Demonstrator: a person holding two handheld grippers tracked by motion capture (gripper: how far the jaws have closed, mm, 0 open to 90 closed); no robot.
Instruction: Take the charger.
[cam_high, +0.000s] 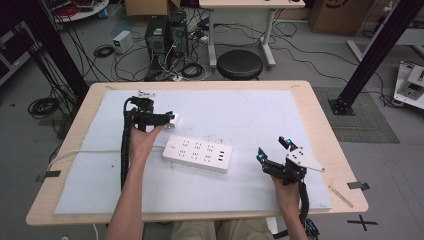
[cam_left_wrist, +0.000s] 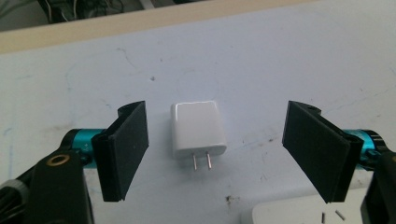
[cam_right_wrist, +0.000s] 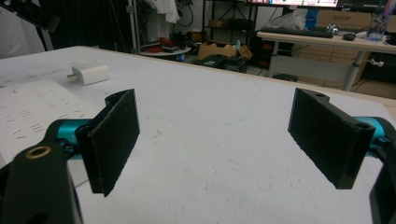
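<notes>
Left gripper view looks down on the charger (cam_left_wrist: 198, 129), flat on the white mat (cam_left_wrist: 261, 70) with prongs toward the camera, between the wide-open, empty jaws of the left hand-held gripper (cam_left_wrist: 224, 154), seemingly lined up for a side grasp. Just beside it lies the power strip (cam_high: 198, 153). Bare mat surrounds it. Right hand-held gripper (cam_high: 273, 149) hangs open and empty near the tabletop (cam_high: 325, 130) edge.

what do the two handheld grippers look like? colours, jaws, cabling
Both match: the left gripper and right gripper have black bodies, teal cylinders behind flat rectangular black jaws, and a brass-ringed hole. The high view shows a black ribbed cable along each forearm and a grey three-cornered plate on the right one. Forearms are bare.
</notes>
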